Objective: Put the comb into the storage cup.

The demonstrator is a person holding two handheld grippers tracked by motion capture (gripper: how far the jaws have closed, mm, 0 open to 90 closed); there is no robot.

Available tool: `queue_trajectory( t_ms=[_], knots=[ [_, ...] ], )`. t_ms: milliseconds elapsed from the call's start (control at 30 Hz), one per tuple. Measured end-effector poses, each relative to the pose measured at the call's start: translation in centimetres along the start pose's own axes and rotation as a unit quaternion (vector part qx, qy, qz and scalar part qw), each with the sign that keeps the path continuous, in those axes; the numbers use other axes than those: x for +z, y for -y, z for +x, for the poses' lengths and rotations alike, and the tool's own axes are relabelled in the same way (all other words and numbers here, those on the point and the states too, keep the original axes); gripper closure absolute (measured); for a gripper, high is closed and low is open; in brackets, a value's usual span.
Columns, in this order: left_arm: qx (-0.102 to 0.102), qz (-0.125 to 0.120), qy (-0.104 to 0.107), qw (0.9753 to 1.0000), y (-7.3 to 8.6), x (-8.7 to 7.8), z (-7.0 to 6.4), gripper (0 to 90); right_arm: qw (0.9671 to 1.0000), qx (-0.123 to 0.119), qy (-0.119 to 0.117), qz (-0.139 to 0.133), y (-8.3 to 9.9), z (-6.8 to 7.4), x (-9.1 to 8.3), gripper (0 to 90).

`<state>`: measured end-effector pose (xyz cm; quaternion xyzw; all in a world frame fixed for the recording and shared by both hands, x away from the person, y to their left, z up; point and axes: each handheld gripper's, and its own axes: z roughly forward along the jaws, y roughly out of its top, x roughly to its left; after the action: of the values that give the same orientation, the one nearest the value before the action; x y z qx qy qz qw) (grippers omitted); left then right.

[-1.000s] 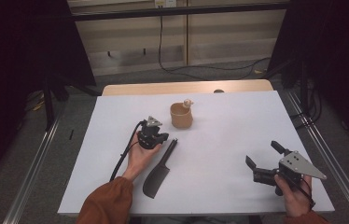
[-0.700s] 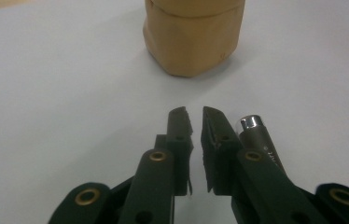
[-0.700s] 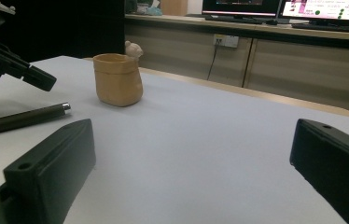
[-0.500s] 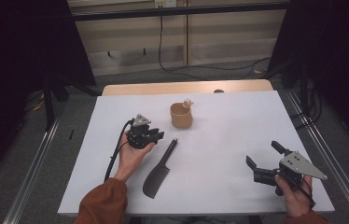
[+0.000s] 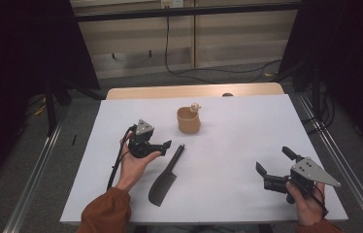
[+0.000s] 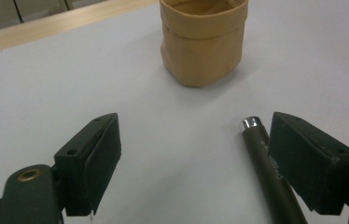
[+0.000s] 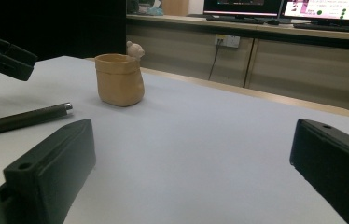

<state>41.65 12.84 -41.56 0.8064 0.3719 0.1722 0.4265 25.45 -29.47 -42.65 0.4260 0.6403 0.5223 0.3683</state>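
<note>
One dark cleaver (image 5: 166,176) lies flat on the white surface (image 5: 238,131), its handle end just to the right of the left claw (image 5: 162,146), whose jaws stand wide apart and hold nothing. In the left gripper view the handle (image 6: 268,170) sits just inside the right-hand jaw. Beyond that claw stands a tan cup (image 5: 189,120). The right claw (image 5: 272,162), well apart from the cleaver, hovers with its jaws spread too.
</note>
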Motion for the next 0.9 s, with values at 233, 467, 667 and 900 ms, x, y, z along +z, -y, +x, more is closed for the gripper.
queue_trajectory(
  t_ms=[233, 467, 667, 900],
  knots=[
    [0.013, -0.002, 0.012, 0.9998, 0.3, -1.0, -0.5, 10.1, 1.0000, -0.001, -0.001, -0.002, 0.0, 0.0, 0.0, 0.0],
    [0.008, 0.007, 0.020, 0.9997, 0.6, -1.7, -0.7, 5.0, 1.0000, 0.001, -0.003, -0.002, 0.0, 0.0, -0.1, 0.0],
    [0.008, 0.009, 0.051, 0.9986, 0.7, -2.3, -1.4, 5.6, 1.0000, -0.001, -0.001, 0.001, 0.0, 0.0, 0.0, 0.0],
    [0.034, 0.034, 0.053, 0.9974, 0.9, -2.2, -1.9, 3.2, 1.0000, -0.001, -0.003, -0.001, 0.0, 0.0, -0.1, 0.0]
  ],
)
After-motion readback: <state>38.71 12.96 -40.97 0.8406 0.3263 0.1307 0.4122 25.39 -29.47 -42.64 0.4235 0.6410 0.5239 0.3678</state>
